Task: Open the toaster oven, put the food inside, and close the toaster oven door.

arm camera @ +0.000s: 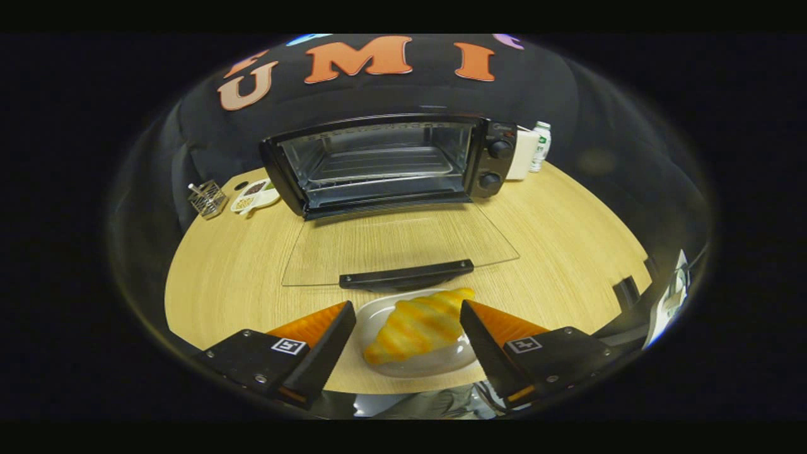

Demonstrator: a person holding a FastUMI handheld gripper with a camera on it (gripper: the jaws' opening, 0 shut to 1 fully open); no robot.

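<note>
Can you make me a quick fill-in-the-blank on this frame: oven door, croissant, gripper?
1. The toaster oven door is ____.
2. The croissant lies on a white ____.
3. The gripper fingers are ____, one on each side of the croissant, not touching it.
4. The two knobs sit on the oven's ____ side as seen here.

Missing words: open; plate; open; right

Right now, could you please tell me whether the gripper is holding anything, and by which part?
Nothing is held: the gripper is open, its fingers either side of the golden croissant on the white plate.
</note>
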